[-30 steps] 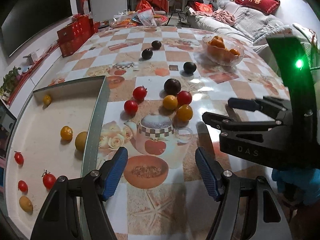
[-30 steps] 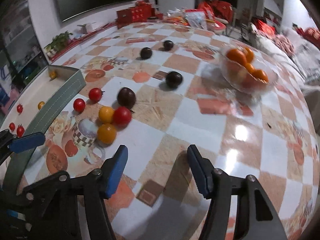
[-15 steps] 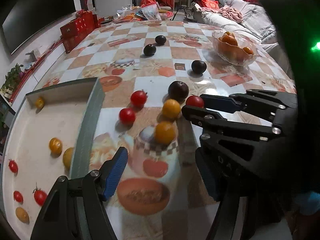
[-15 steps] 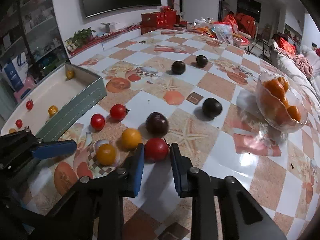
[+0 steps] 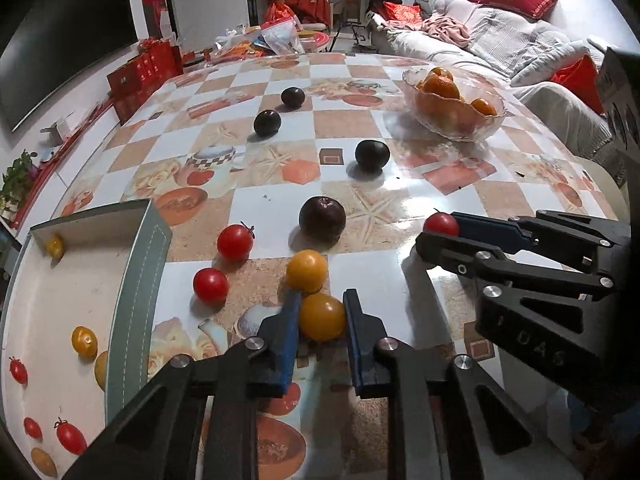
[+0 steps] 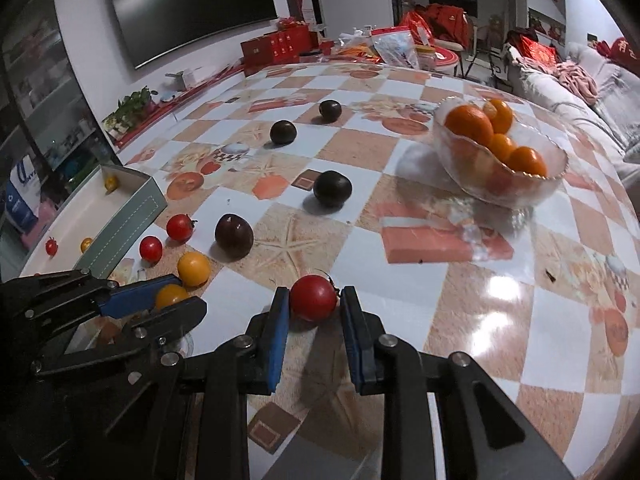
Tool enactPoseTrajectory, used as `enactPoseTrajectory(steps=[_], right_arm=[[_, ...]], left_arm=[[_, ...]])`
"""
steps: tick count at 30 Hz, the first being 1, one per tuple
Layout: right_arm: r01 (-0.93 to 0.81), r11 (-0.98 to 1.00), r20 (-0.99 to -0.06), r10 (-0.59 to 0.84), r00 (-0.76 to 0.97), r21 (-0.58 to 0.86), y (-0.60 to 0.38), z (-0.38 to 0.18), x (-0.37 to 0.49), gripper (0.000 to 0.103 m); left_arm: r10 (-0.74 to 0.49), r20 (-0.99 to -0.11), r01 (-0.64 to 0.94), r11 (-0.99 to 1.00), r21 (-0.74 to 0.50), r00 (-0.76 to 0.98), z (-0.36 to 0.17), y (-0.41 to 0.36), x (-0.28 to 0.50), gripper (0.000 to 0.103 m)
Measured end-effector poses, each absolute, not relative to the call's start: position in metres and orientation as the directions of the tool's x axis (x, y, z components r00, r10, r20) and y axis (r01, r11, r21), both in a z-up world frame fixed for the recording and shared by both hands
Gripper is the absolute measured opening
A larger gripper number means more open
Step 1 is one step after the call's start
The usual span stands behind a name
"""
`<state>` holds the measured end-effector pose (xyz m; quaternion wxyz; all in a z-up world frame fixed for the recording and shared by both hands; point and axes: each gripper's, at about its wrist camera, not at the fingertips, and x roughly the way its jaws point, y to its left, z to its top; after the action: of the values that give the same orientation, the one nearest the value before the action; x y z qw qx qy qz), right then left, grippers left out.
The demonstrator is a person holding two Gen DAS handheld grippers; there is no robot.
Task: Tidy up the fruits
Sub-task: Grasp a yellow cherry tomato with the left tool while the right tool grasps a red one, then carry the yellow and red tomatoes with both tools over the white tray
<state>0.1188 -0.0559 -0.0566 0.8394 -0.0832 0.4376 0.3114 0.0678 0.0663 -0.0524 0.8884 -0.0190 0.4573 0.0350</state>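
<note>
Both grippers have closed in since a second ago, when their blue pads stood wide apart over bare tablecloth. Now the left gripper (image 5: 322, 316) pinches a yellow tomato (image 5: 321, 317) low in the centre of its view, just below a second yellow tomato (image 5: 306, 271) that it touches or nearly touches. The right gripper (image 6: 313, 300) clamps a red tomato (image 6: 313, 297), which half a second ago sat between pads only nearing it; whether either fruit is off the table (image 6: 460, 320) I cannot tell. Two more red tomatoes (image 5: 235, 242) and a dark plum (image 5: 322, 220) lie loose at mid-frame, three more plums (image 5: 372, 155) farther back. At the left edge the grey-walled tray (image 5: 136, 304) is cut off, its small tomatoes only partly seen. Upper right, the glass bowl (image 6: 500, 160) of oranges is slightly blurred. The red tomato shows only as a sliver behind the right gripper's finger in the left view.
</note>
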Motion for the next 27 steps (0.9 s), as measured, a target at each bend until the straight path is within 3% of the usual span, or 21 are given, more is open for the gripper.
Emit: enactPoseTrajectory(steps=[15, 27], right_arm=[[-0.573, 0.799, -0.791, 0.464, 0.398, 0.181, -0.061, -0.047, 0.095, 0.028], [-0.63, 0.759, -0.775, 0.494, 0.394, 0.164, -0.019, -0.011, 0.064, 0.028]], left_arm=[[-0.044, -0.803, -0.062, 0.993, -0.1, 0.594, -0.031, 0.081, 0.034, 0.023], [-0.007, -0.773, -0.085, 0.993, -0.079, 0.634, 0.01, 0.122, 0.0, 0.023]])
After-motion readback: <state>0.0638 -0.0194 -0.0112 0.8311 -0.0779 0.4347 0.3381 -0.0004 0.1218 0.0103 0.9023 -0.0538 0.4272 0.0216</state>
